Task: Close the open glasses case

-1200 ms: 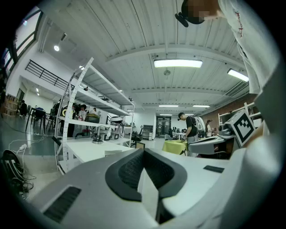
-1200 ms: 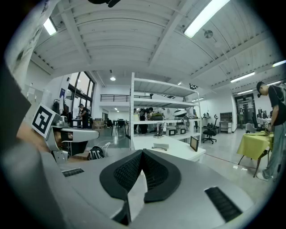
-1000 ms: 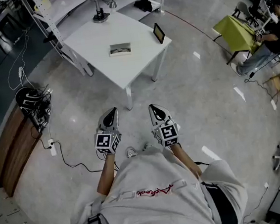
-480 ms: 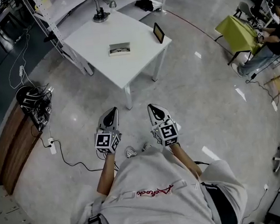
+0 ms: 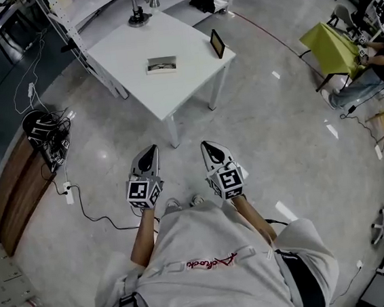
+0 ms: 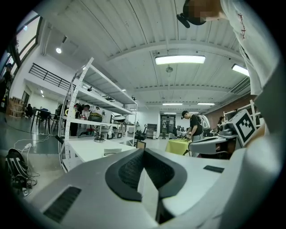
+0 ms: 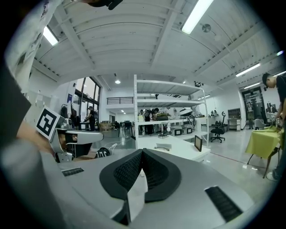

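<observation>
The open glasses case (image 5: 161,65) lies on the white table (image 5: 133,50), far ahead of both grippers; it also shows small in the left gripper view as the case (image 6: 112,152) and in the right gripper view as the case (image 7: 162,146). My left gripper (image 5: 152,149) is held level in front of my body, jaws shut on nothing. Beside it my right gripper (image 5: 205,144) points the same way, also shut and empty. Both are well short of the table, over the floor.
A small dark tablet (image 5: 218,44) stands at the table's right edge, a lamp-like stand (image 5: 138,16) at its far side. Shelving (image 5: 87,3) runs behind. Cables and a power strip (image 5: 68,194) lie on the floor at left. A seated person (image 5: 373,62) is by a yellow table (image 5: 331,47).
The view has shifted a little: the table and case sit slightly further up the head view. Both grippers keep their place and stay shut.
</observation>
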`<state>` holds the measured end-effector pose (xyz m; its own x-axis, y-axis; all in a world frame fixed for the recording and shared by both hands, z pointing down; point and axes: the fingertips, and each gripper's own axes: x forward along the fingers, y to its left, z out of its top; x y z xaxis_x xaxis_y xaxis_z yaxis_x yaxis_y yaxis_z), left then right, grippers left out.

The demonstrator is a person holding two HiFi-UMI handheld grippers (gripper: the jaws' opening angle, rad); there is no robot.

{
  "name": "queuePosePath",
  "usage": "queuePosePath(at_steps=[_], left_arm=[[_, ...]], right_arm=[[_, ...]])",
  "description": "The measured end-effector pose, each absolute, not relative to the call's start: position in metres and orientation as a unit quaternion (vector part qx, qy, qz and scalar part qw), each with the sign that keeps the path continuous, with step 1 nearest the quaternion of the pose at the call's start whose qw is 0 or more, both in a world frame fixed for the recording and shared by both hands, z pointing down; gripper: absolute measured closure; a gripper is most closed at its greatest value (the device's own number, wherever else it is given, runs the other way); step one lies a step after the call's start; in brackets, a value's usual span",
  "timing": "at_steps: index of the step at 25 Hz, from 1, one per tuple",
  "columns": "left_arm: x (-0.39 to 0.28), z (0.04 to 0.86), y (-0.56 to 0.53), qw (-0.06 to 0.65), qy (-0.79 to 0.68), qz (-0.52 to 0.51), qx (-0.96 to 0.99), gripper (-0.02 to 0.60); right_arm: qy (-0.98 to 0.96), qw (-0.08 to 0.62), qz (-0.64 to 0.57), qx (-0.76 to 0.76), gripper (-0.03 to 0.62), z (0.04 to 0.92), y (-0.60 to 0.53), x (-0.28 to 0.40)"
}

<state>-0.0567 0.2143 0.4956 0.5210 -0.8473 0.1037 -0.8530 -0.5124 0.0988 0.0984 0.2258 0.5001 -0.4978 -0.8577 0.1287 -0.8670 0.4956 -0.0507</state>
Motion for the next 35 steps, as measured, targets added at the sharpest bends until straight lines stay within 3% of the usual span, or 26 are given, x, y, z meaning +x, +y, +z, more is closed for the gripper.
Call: queuePosePath(at_steps=[35], left_arm=[[-0.062,0.524,0.149,0.072,-0.513,0.021,0.855,0.557]], right_arm=[[-0.873,0.060,0.066,0.479,0.580,0.543,0.165,0.098]])
